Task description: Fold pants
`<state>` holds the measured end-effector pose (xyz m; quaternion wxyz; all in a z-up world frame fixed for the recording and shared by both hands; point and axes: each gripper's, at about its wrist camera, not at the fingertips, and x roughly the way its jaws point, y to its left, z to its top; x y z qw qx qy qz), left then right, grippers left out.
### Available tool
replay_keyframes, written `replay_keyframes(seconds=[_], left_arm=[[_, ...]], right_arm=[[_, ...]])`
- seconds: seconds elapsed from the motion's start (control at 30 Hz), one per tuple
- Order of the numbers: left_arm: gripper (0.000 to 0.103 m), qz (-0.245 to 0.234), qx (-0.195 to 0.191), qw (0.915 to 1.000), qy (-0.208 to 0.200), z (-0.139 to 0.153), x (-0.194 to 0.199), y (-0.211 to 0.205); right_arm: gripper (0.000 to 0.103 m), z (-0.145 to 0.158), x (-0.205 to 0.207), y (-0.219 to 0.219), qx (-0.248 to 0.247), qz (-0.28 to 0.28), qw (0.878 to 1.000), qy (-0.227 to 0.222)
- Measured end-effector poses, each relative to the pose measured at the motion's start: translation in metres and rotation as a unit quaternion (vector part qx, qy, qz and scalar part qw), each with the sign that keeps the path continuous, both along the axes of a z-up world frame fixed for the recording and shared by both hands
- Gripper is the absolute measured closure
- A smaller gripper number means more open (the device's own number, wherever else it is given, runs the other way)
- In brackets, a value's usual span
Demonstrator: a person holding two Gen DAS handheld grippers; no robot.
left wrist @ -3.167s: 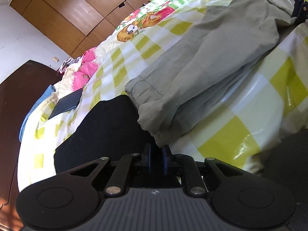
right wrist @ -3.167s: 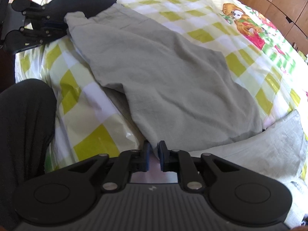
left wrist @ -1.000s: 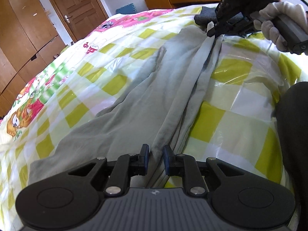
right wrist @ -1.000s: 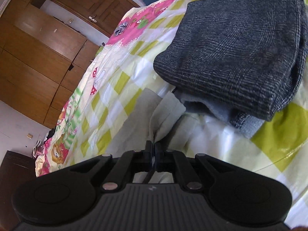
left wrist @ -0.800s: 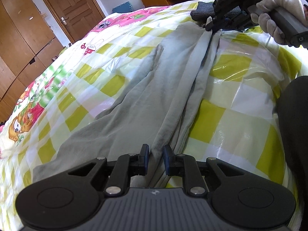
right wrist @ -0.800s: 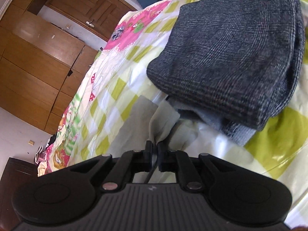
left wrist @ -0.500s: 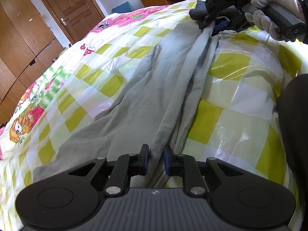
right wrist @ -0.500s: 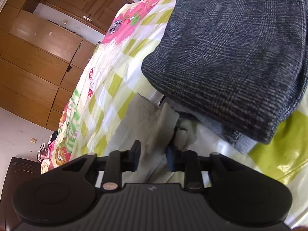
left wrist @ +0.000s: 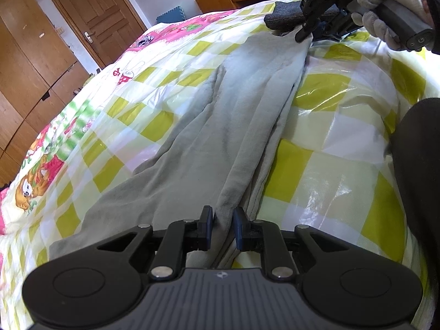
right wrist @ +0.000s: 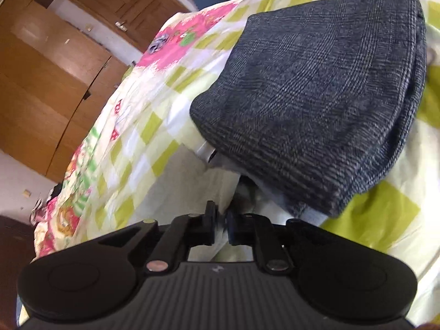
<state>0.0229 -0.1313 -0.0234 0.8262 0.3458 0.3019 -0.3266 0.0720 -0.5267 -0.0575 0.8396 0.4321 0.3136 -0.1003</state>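
In your right wrist view motion blur smears everything, so you cannot tell whether the closing right gripper (right wrist: 220, 227) presses any cloth. The folded dark garment (right wrist: 316, 96) hides whatever pale fabric lies under it. In your left wrist view the gripper body covers the near end of the grey pants (left wrist: 220, 137), and your gloved hand (left wrist: 390, 8) runs off the top right edge.

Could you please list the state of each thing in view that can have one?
Grey pants: stretched lengthwise along the bed, unfolded.
Left hand-held gripper: a bunched fold of the pants sits between its pads.
Right hand-held gripper: closing at the pants' far end.
Dark checked garment: folded, lying on the bedspread.
Wooden door: shut.
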Motion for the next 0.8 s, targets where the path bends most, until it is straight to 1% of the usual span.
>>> replay_keyframes(seconds=[0.03,0.07,0.1,0.17,0.23,0.3,0.4,0.47,0.5,0.53,0.57,0.6,0.63,0.67,0.77,0.8], left_arm=[[0.071,0.0,-0.002,1.0,0.001,0.0,0.0,0.001],[0.071,0.001,-0.004,1.0,0.002,0.0,-0.001,0.001],[0.071,0.0,-0.004,1.0,0.001,0.0,-0.001,0.002],[0.071,0.001,-0.006,1.0,0.0,0.0,-0.001,0.003],[0.071,0.002,-0.01,0.9999,0.001,0.0,-0.001,0.004],[0.071,0.002,-0.012,0.9999,-0.001,-0.001,0.0,0.005],[0.07,0.008,-0.021,0.9998,0.002,-0.001,0.0,0.008],[0.07,0.013,-0.027,0.9996,0.004,-0.001,0.001,0.009],[0.07,0.016,-0.029,0.9995,0.005,-0.001,0.001,0.009],[0.07,0.018,-0.03,0.9994,0.005,-0.002,0.002,0.01],[0.07,0.018,-0.029,0.9994,0.004,-0.002,0.003,0.009],[0.069,0.017,-0.025,0.9995,0.003,-0.003,0.003,0.008],[0.069,0.018,-0.022,0.9996,0.003,-0.002,0.004,0.006],[0.069,0.018,-0.021,0.9996,0.003,-0.001,0.005,0.006],[0.069,0.017,-0.024,0.9996,0.0,0.004,0.006,0.006],[0.068,0.016,-0.028,0.9995,-0.001,0.005,0.005,0.006]], right_arm=[[0.068,0.002,-0.006,0.001,0.005,0.004,1.0,-0.004],[0.045,0.003,-0.012,0.002,0.01,0.004,1.0,-0.009],[0.036,0.006,-0.02,0.003,0.012,-0.001,1.0,-0.014],[0.036,0.006,-0.033,0.005,0.016,-0.008,1.0,-0.023],[0.035,0.0,-0.032,0.005,0.031,-0.008,0.999,-0.021],[0.035,-0.006,-0.021,0.005,0.039,-0.004,0.999,-0.016],[0.035,-0.012,-0.002,0.008,0.055,-0.005,0.998,-0.028],[0.035,-0.014,0.01,0.013,0.058,0.004,0.997,-0.047],[0.037,-0.016,0.018,0.017,0.053,0.009,0.997,-0.049],[0.043,-0.019,0.025,0.02,0.047,0.007,0.998,-0.045],[0.075,-0.021,0.031,0.022,0.043,0.004,0.998,-0.042],[0.097,-0.024,0.035,0.02,0.062,0.007,0.997,-0.035],[0.098,-0.026,0.037,0.017,0.102,0.009,0.994,-0.035],[0.098,-0.023,0.033,0.014,0.125,0.011,0.991,-0.055],[0.098,0.016,0.006,0.007,0.089,0.008,0.99,-0.111],[0.098,0.024,-0.005,0.002,0.083,0.004,0.99,-0.118]])
